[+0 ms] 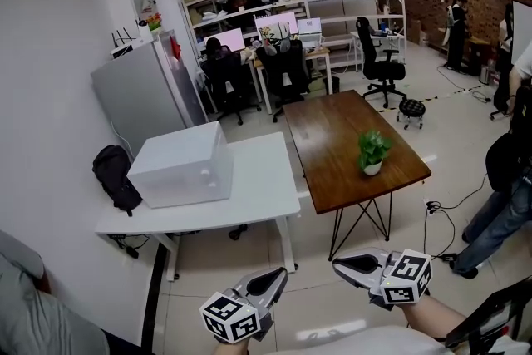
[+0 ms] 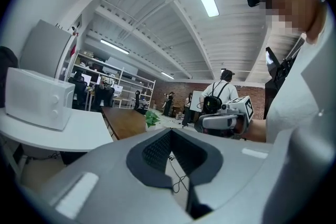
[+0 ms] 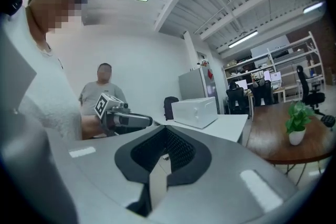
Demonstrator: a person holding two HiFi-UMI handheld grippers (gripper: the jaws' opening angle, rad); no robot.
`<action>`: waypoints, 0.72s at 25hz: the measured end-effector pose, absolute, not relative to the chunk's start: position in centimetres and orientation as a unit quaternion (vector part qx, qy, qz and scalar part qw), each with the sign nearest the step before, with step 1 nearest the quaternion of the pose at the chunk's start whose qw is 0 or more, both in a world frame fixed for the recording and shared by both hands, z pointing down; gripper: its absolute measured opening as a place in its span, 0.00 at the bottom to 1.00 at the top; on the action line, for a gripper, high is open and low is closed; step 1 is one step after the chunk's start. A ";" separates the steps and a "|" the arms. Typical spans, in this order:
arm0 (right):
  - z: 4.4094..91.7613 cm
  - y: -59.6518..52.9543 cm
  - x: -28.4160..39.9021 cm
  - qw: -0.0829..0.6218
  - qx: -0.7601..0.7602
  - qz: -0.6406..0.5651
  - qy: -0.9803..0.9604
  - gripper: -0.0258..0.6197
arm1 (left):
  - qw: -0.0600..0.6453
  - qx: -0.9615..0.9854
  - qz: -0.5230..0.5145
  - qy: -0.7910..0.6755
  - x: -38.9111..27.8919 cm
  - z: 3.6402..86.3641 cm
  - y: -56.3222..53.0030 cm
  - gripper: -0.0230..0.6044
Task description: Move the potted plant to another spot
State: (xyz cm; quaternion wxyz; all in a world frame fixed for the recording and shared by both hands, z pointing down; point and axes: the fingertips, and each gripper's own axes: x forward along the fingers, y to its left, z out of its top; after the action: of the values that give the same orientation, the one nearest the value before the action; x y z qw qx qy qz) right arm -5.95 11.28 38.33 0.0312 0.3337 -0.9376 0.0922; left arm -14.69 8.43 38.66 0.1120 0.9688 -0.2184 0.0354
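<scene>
Standing well back from the furniture, the person holds the left gripper [image 1: 277,278] and the right gripper [image 1: 345,265] low and close to the body, side by side and pointing roughly level, which reads as a carrying posture for an approach and not a reach. The left fingers [image 2: 100,181] are pressed together with nothing between them, and the right fingers [image 3: 236,165] likewise meet on nothing, sensibly enough with no object near them. The potted plant [image 1: 372,152] stands upright on the dark wooden tabletop [image 1: 332,129], near its front right corner and well apart from both grippers. That spot by the edge probably leaves the small white pot easy to reach from the near side. The adjoining white tabletop [image 1: 258,195] carries a white box-shaped appliance [image 1: 183,164] but shows bare surface around it, a plausible new home. By my judgement the task has barely begun: the plant must first be approached and the fingers opened around the pot
</scene>
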 end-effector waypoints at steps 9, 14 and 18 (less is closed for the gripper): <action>38.5 13.7 -1.5 0.039 0.350 0.087 -0.932 0.05 | 0.093 0.976 0.045 -0.193 -9.0 38.1 12.3 0.03; 38.3 14.4 -0.6 0.038 0.352 0.082 -0.932 0.05 | 0.086 0.978 0.042 -0.188 -7.7 37.4 13.3 0.03; 38.9 14.8 -0.2 0.038 0.358 0.085 -0.929 0.05 | 0.083 0.978 0.044 -0.186 -7.3 37.5 13.8 0.03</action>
State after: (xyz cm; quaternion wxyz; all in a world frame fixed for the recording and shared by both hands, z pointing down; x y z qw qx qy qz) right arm -0.17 14.76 38.87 0.0375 0.3581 -0.9290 0.0853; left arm -7.31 13.78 37.46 0.0826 0.9780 -0.1863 0.0437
